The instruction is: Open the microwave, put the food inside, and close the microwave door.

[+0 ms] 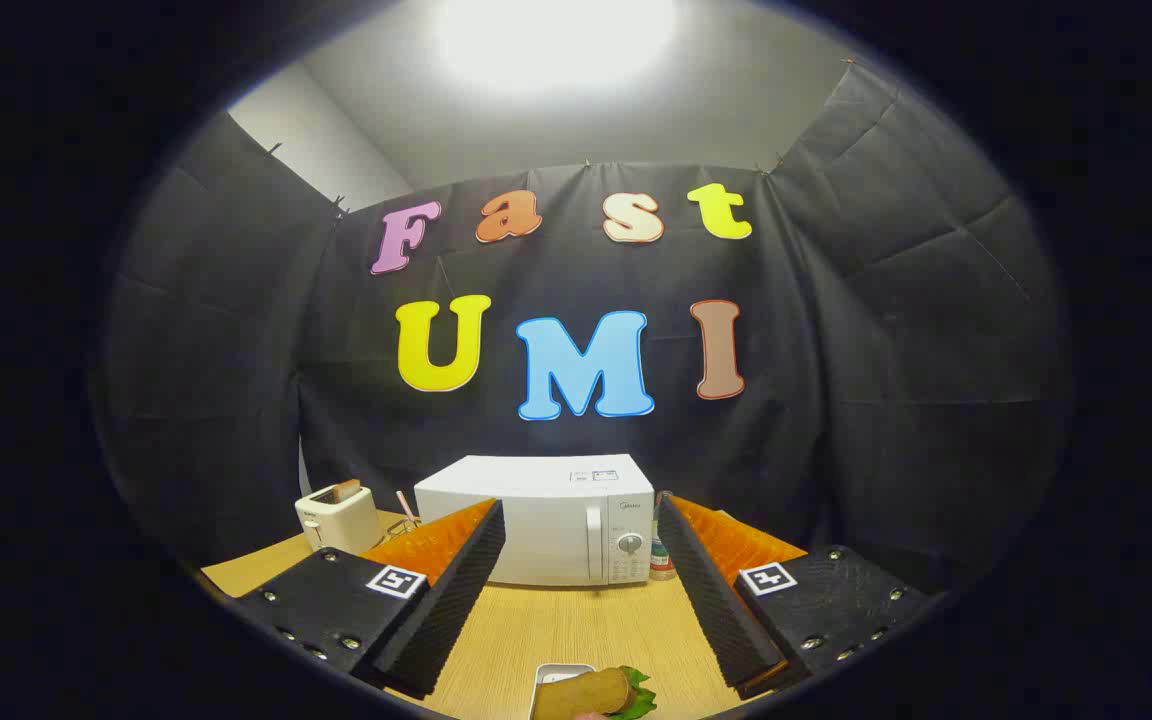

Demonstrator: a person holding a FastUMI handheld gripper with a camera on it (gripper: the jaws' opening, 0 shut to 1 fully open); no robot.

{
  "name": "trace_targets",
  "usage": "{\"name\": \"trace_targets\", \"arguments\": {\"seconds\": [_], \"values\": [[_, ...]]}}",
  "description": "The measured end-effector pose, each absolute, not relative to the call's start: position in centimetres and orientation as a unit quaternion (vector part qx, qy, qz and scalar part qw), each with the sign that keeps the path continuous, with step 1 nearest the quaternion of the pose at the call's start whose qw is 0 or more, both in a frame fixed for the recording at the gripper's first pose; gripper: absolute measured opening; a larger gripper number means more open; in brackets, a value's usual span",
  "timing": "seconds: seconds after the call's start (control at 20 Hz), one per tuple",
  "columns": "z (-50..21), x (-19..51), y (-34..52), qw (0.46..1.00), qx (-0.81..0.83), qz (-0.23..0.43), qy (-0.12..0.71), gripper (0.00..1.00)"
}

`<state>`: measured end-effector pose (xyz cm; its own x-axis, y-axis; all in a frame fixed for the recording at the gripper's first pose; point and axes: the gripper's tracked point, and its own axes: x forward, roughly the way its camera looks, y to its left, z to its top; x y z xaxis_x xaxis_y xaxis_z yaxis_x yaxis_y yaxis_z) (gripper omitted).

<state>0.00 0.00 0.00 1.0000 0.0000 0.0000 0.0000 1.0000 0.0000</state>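
Gripper view: looked forward along the gripper (581,590), fingers spread wide apart, released, grasping nothing. Beyond them, square ahead on the wooden table (576,625), stood the white microwave (536,520), door shut, vertical handle (593,538) at the door's right edge, just left of the control panel with its dial (630,543). Left of the microwave, near its corner, sat a white toaster (336,517) with a slice poking up; right of the microwave, touching or just beside it, a small jar or bottle, too hidden behind a finger to name. Nearer than the microwave, well in front of it and low between the fingers, lay the food: a sandwich (586,692) with a green leaf sticking out, resting on a small white tray (548,675). Judged soft and squashy, light, liable to slide apart or shed its filling if pinched hard; better taken by the stiff tray rim, or squeezed gently across the bread. Door first, though: a rigid handle, best hooked or gripped along its mid length, pulled outward; likely a firm latch, and a light oven might shift on the smooth table.
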Motion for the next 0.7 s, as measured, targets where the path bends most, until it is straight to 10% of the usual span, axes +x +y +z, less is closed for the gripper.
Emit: {"name": "trace_targets", "arguments": {"seconds": [0.7], "values": [[-1.7, 0.1, -0.8, 1.0, -0.006, -0.011, 0.007, 0.98]]}}
